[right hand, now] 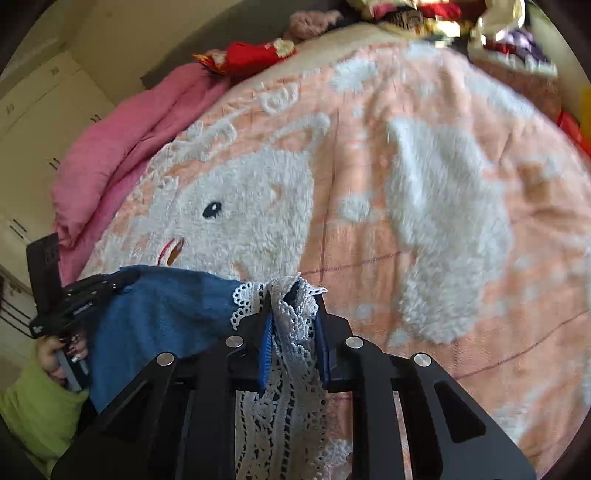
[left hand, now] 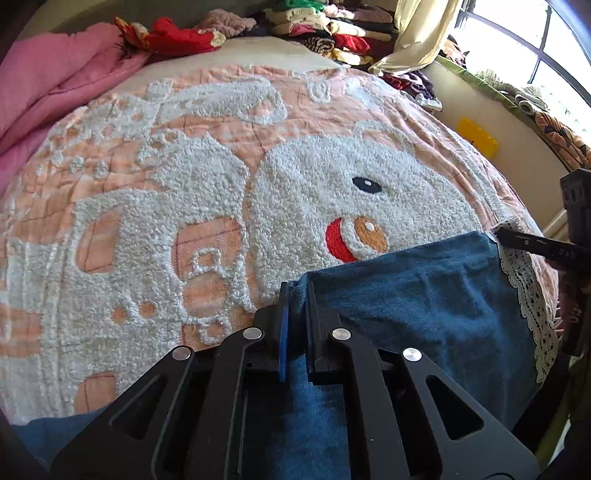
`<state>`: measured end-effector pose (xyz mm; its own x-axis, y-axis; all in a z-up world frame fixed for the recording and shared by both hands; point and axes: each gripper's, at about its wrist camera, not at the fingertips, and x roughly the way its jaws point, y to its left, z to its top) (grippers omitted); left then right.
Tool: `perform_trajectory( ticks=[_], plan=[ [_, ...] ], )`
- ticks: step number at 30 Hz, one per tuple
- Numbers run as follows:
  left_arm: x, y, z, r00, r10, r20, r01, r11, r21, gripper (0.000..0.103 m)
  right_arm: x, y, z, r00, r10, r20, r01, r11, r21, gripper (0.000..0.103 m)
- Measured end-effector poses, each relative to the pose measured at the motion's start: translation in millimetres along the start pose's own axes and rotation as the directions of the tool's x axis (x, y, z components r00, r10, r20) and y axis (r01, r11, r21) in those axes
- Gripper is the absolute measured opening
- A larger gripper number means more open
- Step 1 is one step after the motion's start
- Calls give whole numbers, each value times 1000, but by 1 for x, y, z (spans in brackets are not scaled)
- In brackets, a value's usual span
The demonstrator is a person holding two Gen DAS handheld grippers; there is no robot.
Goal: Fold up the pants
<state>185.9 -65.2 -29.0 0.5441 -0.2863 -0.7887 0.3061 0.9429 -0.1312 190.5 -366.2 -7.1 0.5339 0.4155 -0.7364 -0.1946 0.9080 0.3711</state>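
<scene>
The pants (left hand: pixel 417 306) are blue cloth with a white lace trim (left hand: pixel 532 306). They are held up above an orange and white bed cover (left hand: pixel 221 184). My left gripper (left hand: pixel 297 291) is shut on one upper corner of the blue cloth. My right gripper (right hand: pixel 293 299) is shut on the other corner, pinching the lace trim (right hand: pixel 291 325) and blue cloth (right hand: pixel 166 317). The right gripper shows at the right edge of the left wrist view (left hand: pixel 496 234). The left gripper shows at the left of the right wrist view (right hand: pixel 127 277). The cloth hangs stretched between them.
A pink quilt (left hand: pixel 55 92) lies along the bed's far left side. Piles of folded clothes (left hand: pixel 332 29) sit at the head of the bed. A window (left hand: pixel 524 40) and a wall ledge with cloth are at the right. Cupboards (right hand: pixel 40 110) stand beyond the bed.
</scene>
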Motion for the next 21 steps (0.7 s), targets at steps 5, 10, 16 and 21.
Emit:
perform_trajectory(
  ticks=[5, 10, 16, 21],
  plan=[
    [0, -6, 1, 998, 42, 38, -43, 999, 20, 2, 10, 6, 4, 994, -106, 1, 105, 992, -70, 17],
    [14, -5, -6, 997, 66, 30, -67, 997, 32, 4, 21, -4, -5, 989, -148, -6, 147, 987, -61, 22],
    [-5, 6, -3, 994, 60, 87, -59, 998, -4, 10, -1, -2, -5, 975, -217, 49, 219, 974, -57, 41],
    [-54, 24, -13, 977, 141, 160, -135, 990, -48, 10, -41, 25, -19, 947, -286, 149, 306, 942, -135, 52]
  ],
)
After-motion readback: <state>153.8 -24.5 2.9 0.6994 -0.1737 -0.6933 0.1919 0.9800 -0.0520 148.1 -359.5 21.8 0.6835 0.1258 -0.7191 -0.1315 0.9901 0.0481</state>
